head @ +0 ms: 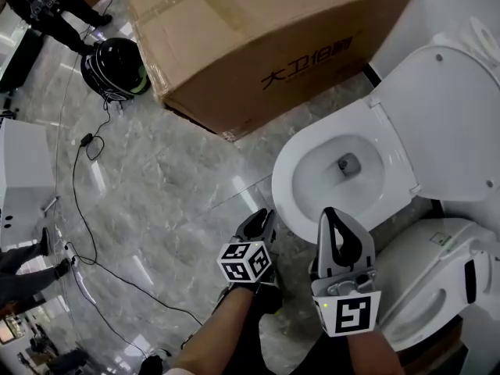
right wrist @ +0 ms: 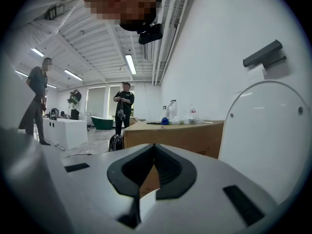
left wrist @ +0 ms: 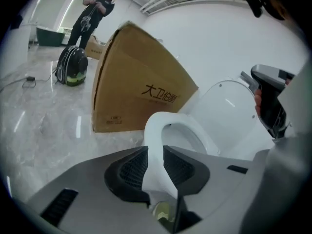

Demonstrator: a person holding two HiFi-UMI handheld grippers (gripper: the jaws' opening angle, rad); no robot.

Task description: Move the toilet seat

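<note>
At the front edge of the bowl, in the head view, the seat (head: 293, 170) lies flat on the toilet with the lid (head: 461, 123) tipped up behind it. There is no bench here, only a marble floor (head: 172, 194). The left gripper (head: 256, 223) reaches the seat's front-left edge. The right gripper (head: 332, 217) is just beside it, pointing over the near rim and apart from the seat. A box (head: 266, 37) stands beyond the bowl, and a second toilet (head: 437, 287) is at the lower right corner.

In the left gripper view, the seat (left wrist: 161, 130) runs as a white band straight between the jaws of the left gripper (left wrist: 155, 152). Both ribbed pads press against its sides, so this tong is clamped on the front rim. The lid (left wrist: 229, 111) and the box (left wrist: 136, 91) lie beyond.

In the right gripper view, the right gripper (right wrist: 154, 147) has its tips drawn together with nothing between them. Only the box (right wrist: 175, 133) shows through the slot behind the tips, and the lid (right wrist: 268, 130) rises at the right.

The seat looks like stiff, glossy moulded plastic, probably light to moderate in weight. It is most likely hinged at the rear edge, so it should swing rather than lift free. The front rim, farthest from the hinge, gives the most leverage, and that is where the left tong already bites. The smooth, curved rim could slip out of the pads as the angle changes. A dropped seat would slam down on the bowl, so a firm squeeze and a slow arc seem wise.
</note>
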